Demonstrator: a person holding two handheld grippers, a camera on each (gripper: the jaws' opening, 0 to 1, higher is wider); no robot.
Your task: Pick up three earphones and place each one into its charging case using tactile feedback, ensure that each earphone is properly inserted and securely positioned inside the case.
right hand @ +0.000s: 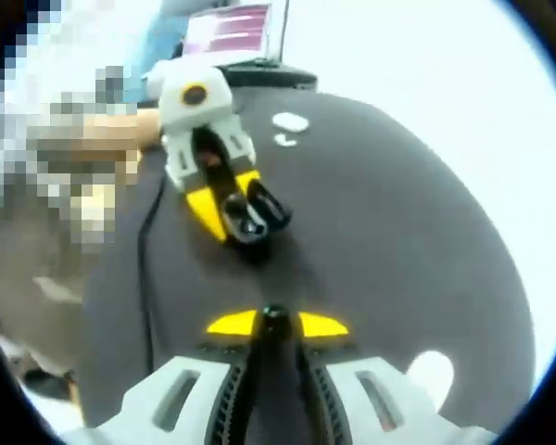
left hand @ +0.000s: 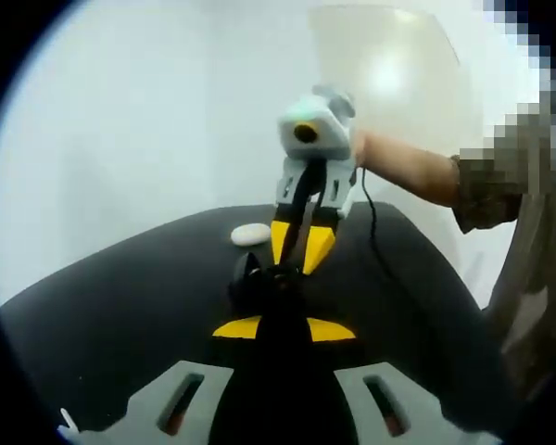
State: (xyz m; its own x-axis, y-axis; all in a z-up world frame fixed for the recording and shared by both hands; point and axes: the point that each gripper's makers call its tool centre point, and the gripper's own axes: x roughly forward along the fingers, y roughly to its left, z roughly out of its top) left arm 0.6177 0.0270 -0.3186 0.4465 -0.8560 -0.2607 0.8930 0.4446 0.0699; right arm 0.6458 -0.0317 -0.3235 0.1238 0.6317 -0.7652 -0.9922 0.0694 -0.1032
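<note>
My left gripper (left hand: 284, 327) is shut on a black charging case (left hand: 259, 278), which is open and held just above the black table (left hand: 120, 297). In the right gripper view the same case (right hand: 250, 215) sits between the left gripper's yellow jaws (right hand: 236, 218), lid open toward me. My right gripper (right hand: 276, 324) is shut on a small black earphone (right hand: 274, 315). In the left gripper view the right gripper (left hand: 298, 262) points down, with its yellow tips right over the case.
A white case (left hand: 251, 234) lies on the table behind; the right gripper view shows it (right hand: 290, 120) with a small white piece (right hand: 284, 140) beside it. Another white object (right hand: 433, 371) lies near right. A laptop (right hand: 232, 32) stands at the back. A person's forearm (left hand: 408, 171) and a black cable (right hand: 148, 241) cross the table.
</note>
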